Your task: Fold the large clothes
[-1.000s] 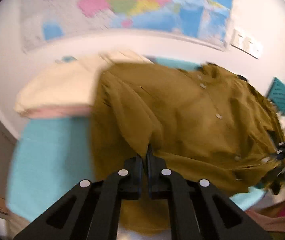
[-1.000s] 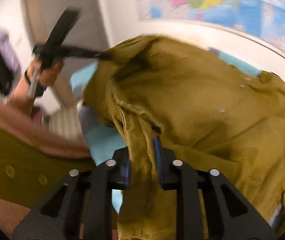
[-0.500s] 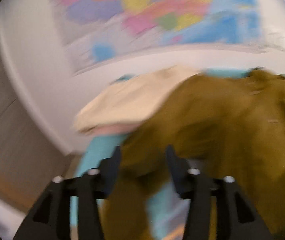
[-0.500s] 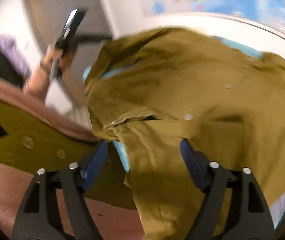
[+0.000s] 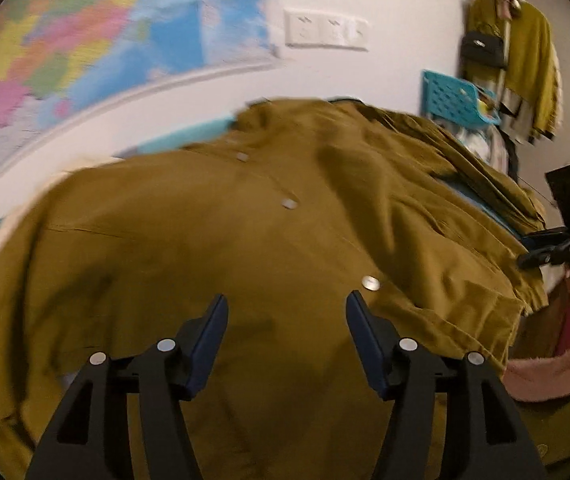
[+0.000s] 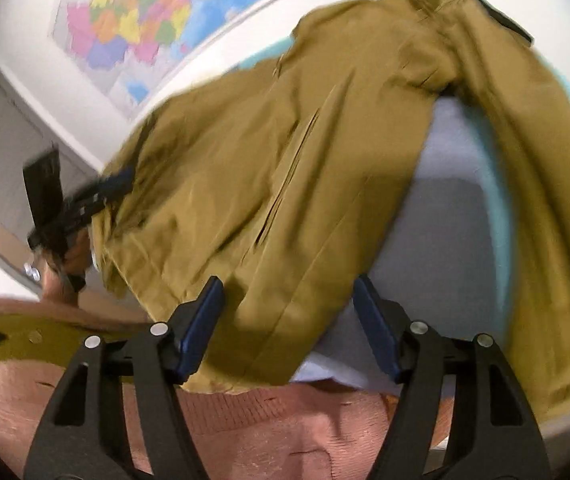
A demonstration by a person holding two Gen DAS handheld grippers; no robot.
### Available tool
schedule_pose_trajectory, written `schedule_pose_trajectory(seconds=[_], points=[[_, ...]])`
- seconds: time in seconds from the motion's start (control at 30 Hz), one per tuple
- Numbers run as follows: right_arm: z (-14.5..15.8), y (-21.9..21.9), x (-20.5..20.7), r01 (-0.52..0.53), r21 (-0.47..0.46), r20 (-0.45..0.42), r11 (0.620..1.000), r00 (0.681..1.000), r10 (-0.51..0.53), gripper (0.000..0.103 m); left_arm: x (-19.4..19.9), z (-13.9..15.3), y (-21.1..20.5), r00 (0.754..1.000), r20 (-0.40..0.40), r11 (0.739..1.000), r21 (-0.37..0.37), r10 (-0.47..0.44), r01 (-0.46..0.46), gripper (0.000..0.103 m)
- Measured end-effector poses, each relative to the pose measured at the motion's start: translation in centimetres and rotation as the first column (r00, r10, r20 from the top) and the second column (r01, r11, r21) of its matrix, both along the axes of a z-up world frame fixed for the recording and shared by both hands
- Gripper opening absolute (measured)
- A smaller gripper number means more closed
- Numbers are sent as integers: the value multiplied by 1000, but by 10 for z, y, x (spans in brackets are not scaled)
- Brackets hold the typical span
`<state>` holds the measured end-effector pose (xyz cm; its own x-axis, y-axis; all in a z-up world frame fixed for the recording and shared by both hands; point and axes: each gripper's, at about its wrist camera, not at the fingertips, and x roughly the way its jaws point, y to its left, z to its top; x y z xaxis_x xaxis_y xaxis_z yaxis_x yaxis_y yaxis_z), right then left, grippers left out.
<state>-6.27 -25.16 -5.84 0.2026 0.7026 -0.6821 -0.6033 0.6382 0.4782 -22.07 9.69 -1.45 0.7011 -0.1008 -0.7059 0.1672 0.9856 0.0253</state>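
A large olive-brown button shirt [image 5: 269,232] lies spread over the turquoise-covered table [image 5: 189,136], its white buttons facing up. My left gripper [image 5: 287,320] hovers over the shirt's front, jaws opening, nothing pinched between them. In the right wrist view the shirt [image 6: 285,152] drapes toward the near table edge. My right gripper [image 6: 289,320] stands over its lower hem; its jaws are closing, with fabric between them but not pressed. Each gripper shows in the other's view: right [image 5: 525,250], left [image 6: 113,196].
A coloured map [image 5: 65,40] and wall sockets [image 5: 325,32] are behind the table. A turquoise basket [image 5: 453,96] and hanging clothes [image 5: 525,60] stand at the right. A grey door [image 6: 5,140] is at the left. The person's pink sweater [image 6: 285,420] is close below the right gripper.
Both grippers went from shut on shirt fabric to wide apart, letting it go. The shirt dropped and now lies flatter on the table. Both views swung and rolled.
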Motion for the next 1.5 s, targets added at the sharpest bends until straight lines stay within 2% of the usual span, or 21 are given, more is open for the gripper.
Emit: schedule_pose_trajectory(seconds=[0.03, 0.07, 0.1, 0.13, 0.27, 0.3, 0.37, 0.4, 0.43, 0.53, 0.6, 0.63, 0.67, 0.7, 0.83, 0.9, 0.93, 0.97, 1.27, 1.37, 1.5], points=[[1, 2, -2, 5, -17, 28, 1000, 1000, -5, 58, 2, -6, -7, 1000, -16, 1000, 4, -19, 19, 59], [2, 1, -2, 28, -30, 37, 999, 999, -27, 17, 5, -10, -9, 999, -26, 1000, 7, -29, 29, 59], [1, 0, -2, 33, -12, 9, 999, 999, -33, 8, 8, -13, -13, 999, -37, 999, 6, -36, 36, 59], [3, -5, -2, 52, 11, 0, 999, 999, -52, 8, 10, -16, -16, 998, -48, 999, -2, -47, 47, 59], [50, -40, -9, 113, 79, 134, 990, 983, -122, 9, 8, -18, -25, 994, -39, 995, 5, -104, 104, 59], [57, -44, -11, 123, 50, 175, 991, 976, -130, 10, 7, -19, -25, 992, -42, 993, 12, -117, 118, 59], [48, -42, -11, 89, -43, 156, 995, 984, -81, 24, 6, -26, -30, 989, -66, 990, 41, -135, 138, 59], [41, -37, -10, 88, -95, 144, 992, 987, -73, 42, 5, -29, -30, 986, -81, 988, 51, -144, 148, 59], [36, -36, -9, 117, -153, 160, 981, 983, -92, 48, 7, -38, -36, 982, -111, 984, 77, -153, 162, 59], [43, -58, -5, 168, -68, 188, 983, 970, -153, 48, 8, -55, -47, 975, -154, 973, 141, -162, 184, 59], [55, -79, -1, 242, -21, 246, 970, 942, -230, 59, 8, -57, -47, 974, -155, 973, 139, -165, 187, 59], [59, -82, 3, 297, -45, 295, 954, 916, -271, 75, 9, -53, -45, 974, -150, 975, 117, -170, 189, 60], [59, -88, 12, 359, -82, 328, 930, 891, -315, 84, 10, -49, -43, 976, -139, 978, 101, -169, 184, 61], [55, -95, 22, 384, -101, 326, 918, 884, -334, 84, 11, -47, -42, 978, -131, 979, 97, -163, 177, 62], [28, -75, 55, 349, -248, 319, 904, 910, -264, 77, 20, -37, -39, 985, -109, 986, 87, -135, 145, 62], [20, -62, 67, 312, -325, 333, 893, 922, -200, 47, 25, -34, -38, 987, -106, 988, 81, -124, 133, 64], [20, -61, 72, 294, -319, 317, 901, 929, -191, 16, 29, -33, -38, 988, -104, 989, 81, -117, 126, 66], [26, -67, 81, 298, -296, 292, 907, 933, -212, 6, 31, -32, -37, 989, -101, 989, 82, -111, 119, 69], [179, -94, 127, 317, -18, 290, 948, 909, -298, 6, 54, 11, -16, 996, 20, 994, 59, -90, 89, 69], [212, -56, 124, 223, -7, 300, 975, 931, -211, 6, 65, 29, -6, 995, 53, 997, 17, -82, 81, 69], [222, 29, 116, 36, -18, 282, 999, 959, -30, 7, 73, 52, 8, 990, 108, 993, -69, -87, 95, 70]])
